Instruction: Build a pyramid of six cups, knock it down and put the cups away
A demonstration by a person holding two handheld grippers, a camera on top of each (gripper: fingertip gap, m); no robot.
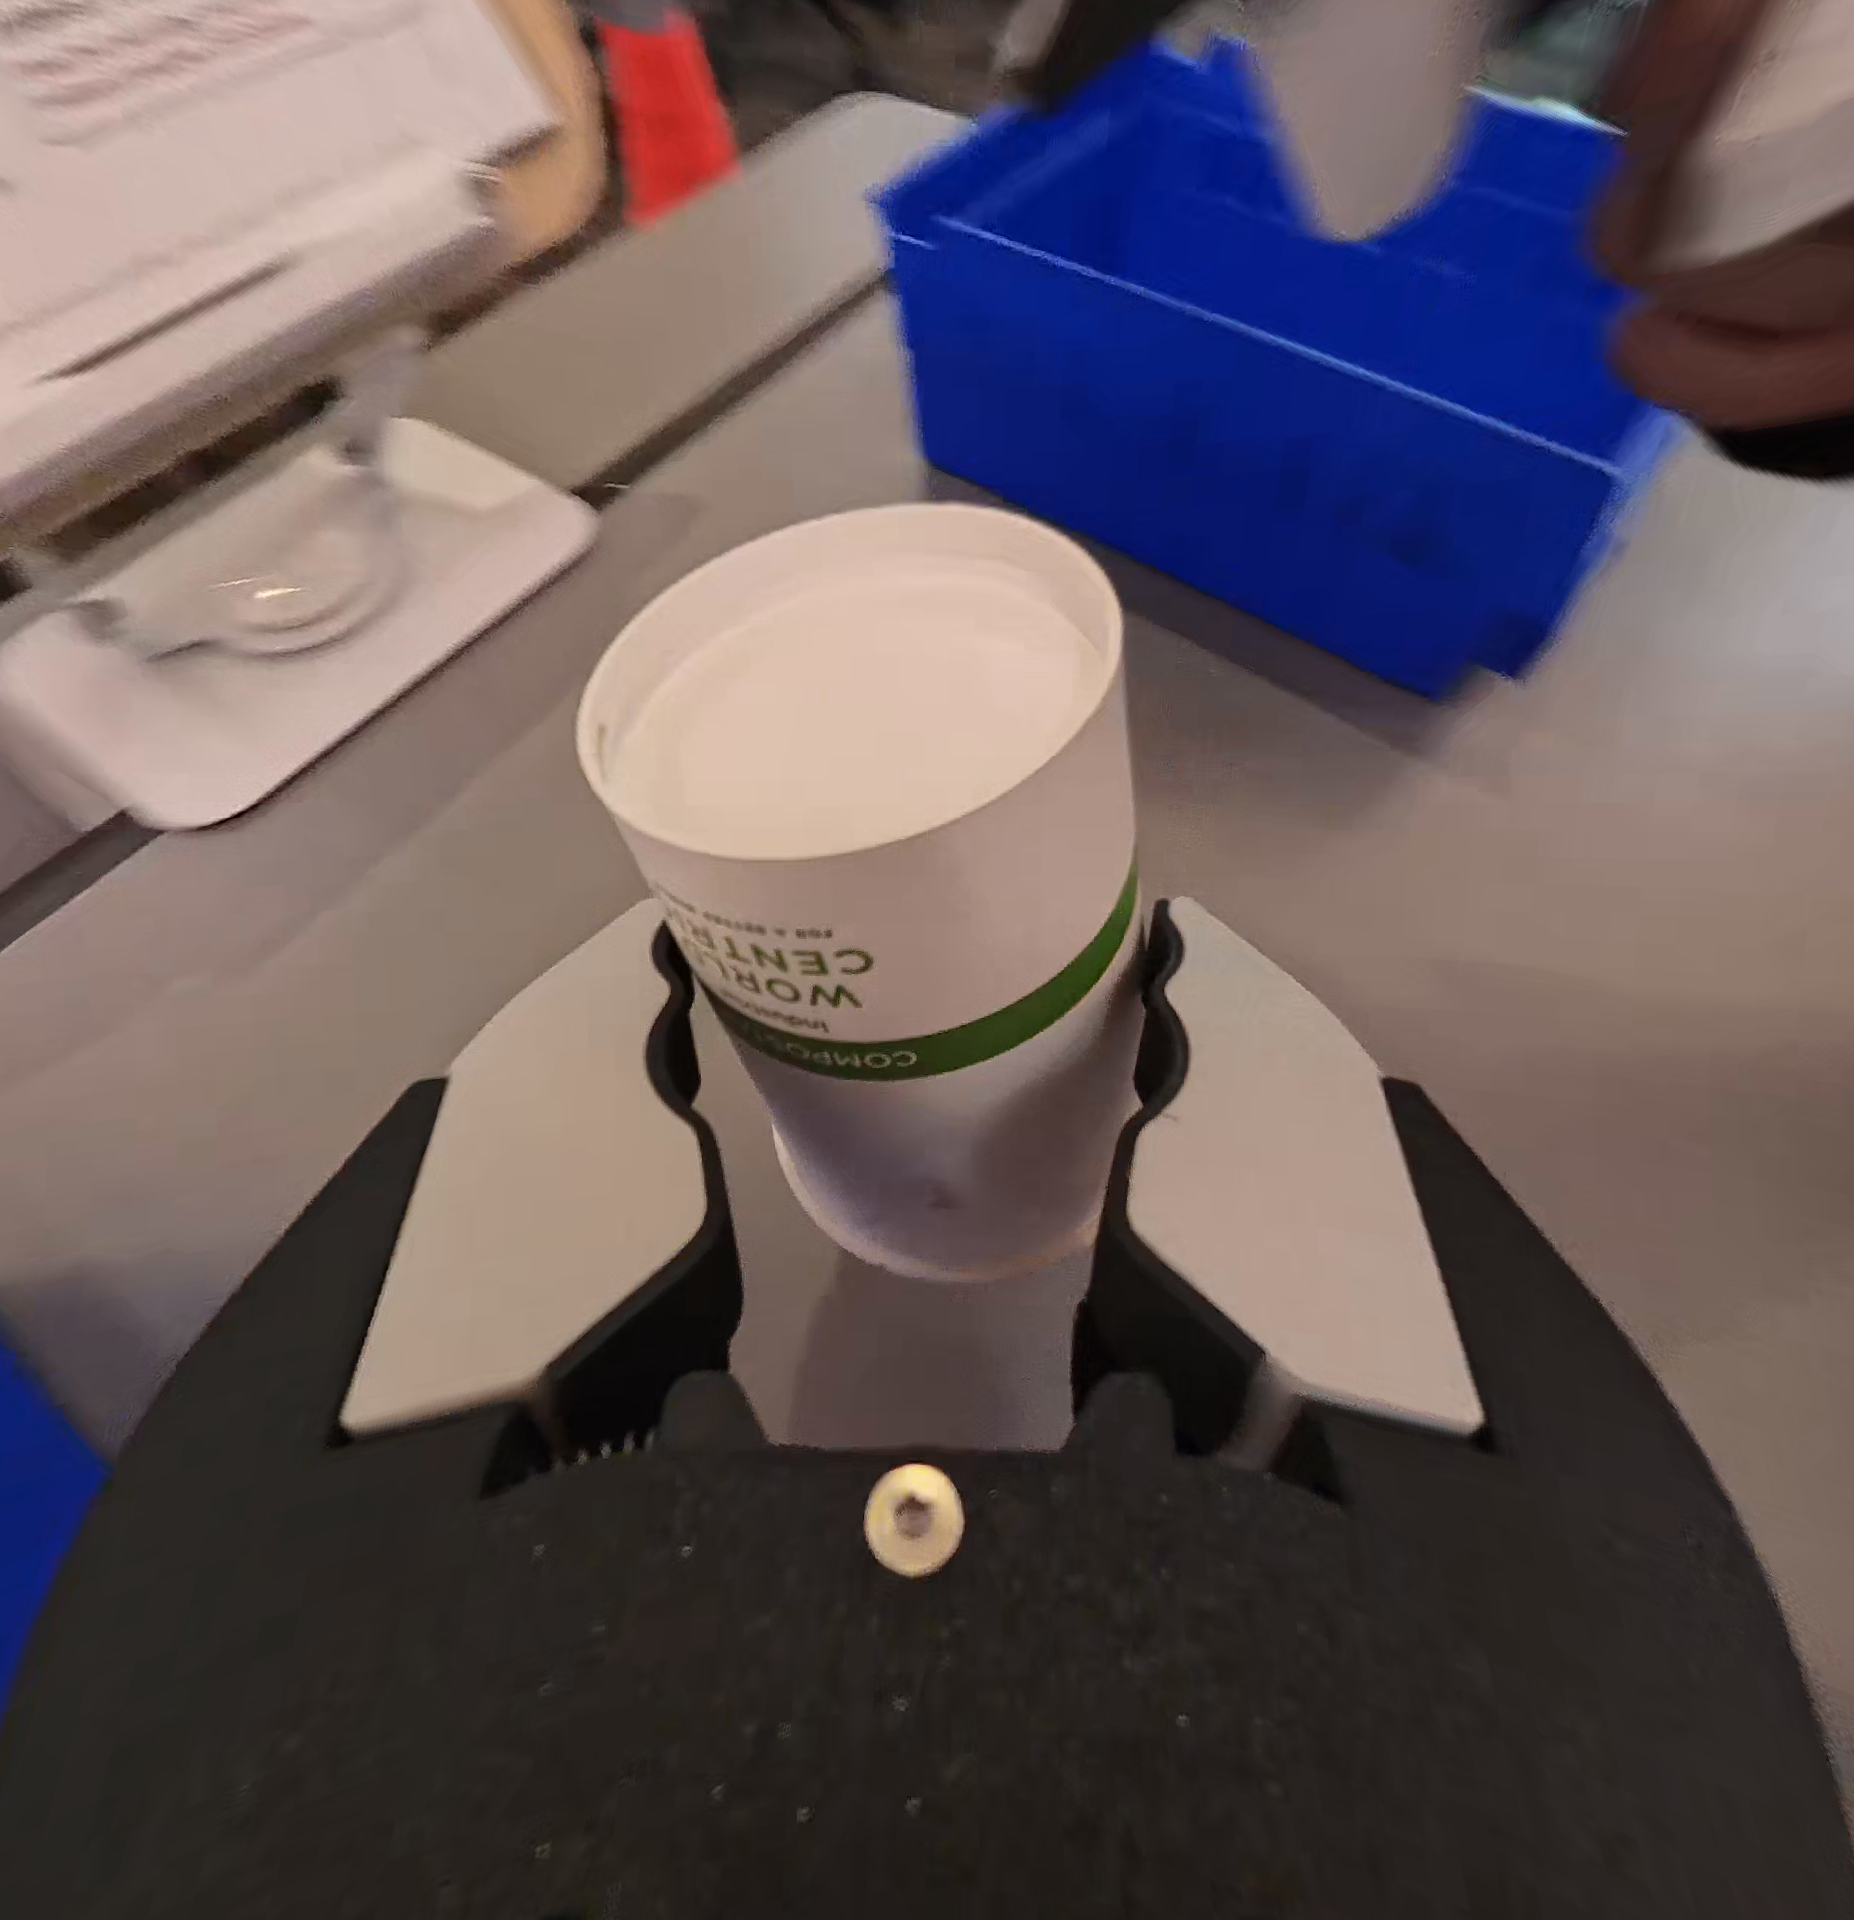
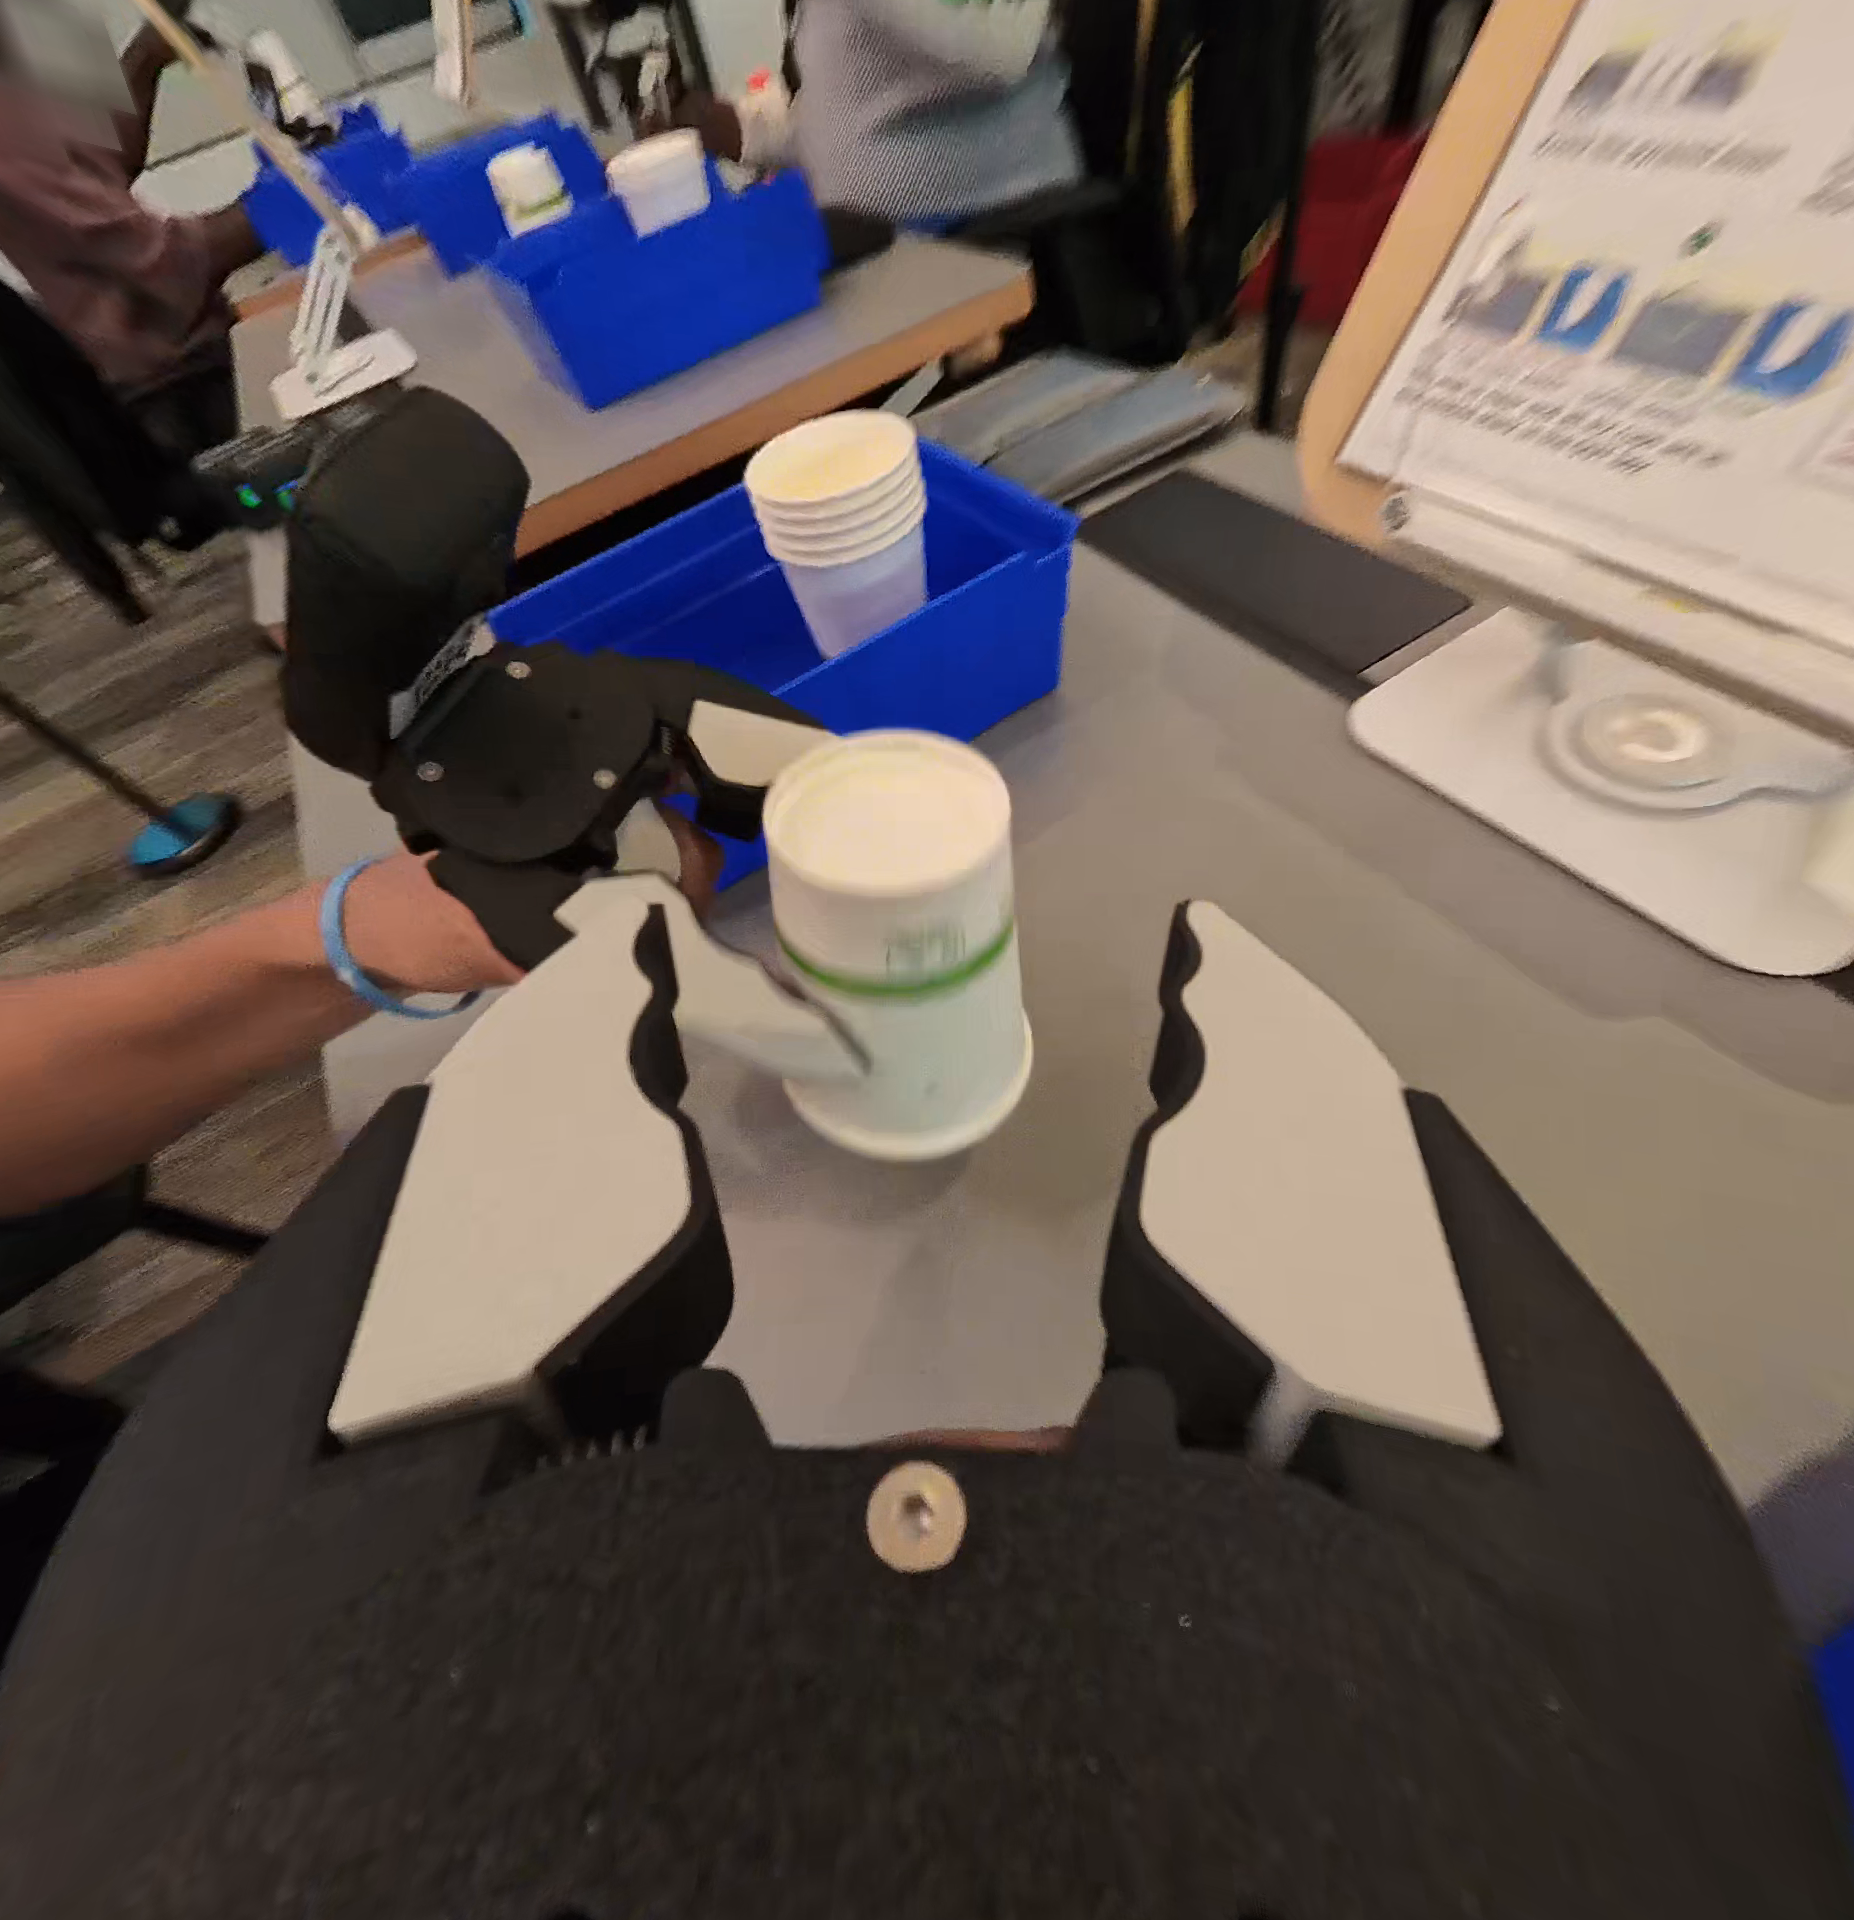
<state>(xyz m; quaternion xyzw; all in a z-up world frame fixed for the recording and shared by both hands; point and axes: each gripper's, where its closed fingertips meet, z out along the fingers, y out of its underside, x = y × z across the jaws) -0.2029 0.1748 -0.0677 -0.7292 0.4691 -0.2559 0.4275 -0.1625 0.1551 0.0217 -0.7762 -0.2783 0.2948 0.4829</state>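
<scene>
Right wrist view: my left gripper [image 2: 798, 925] pinches one upside-down cup [image 2: 897, 935] above the tabletop [image 2: 1422, 1039]; my right gripper [image 2: 918, 1049] fingers are spread, empty. A stack of cups [image 2: 845, 520] sits in the blue bin [image 2: 964, 644], so I judge building has barely started.

Matt white paper cup [image 1: 861, 831], glossy blue plastic bin [image 1: 1245, 416], smooth grey matt table [image 1: 1422, 987].

A white stand [image 2: 1671, 790] with a big picture board [image 2: 1650, 312] is seen on the grey table [image 2: 1422, 1091]. More blue boxes [image 2: 663, 281] are seen on another table [image 2: 798, 343] far behind. A red thing [image 1: 663, 114] is seen behind too.
</scene>
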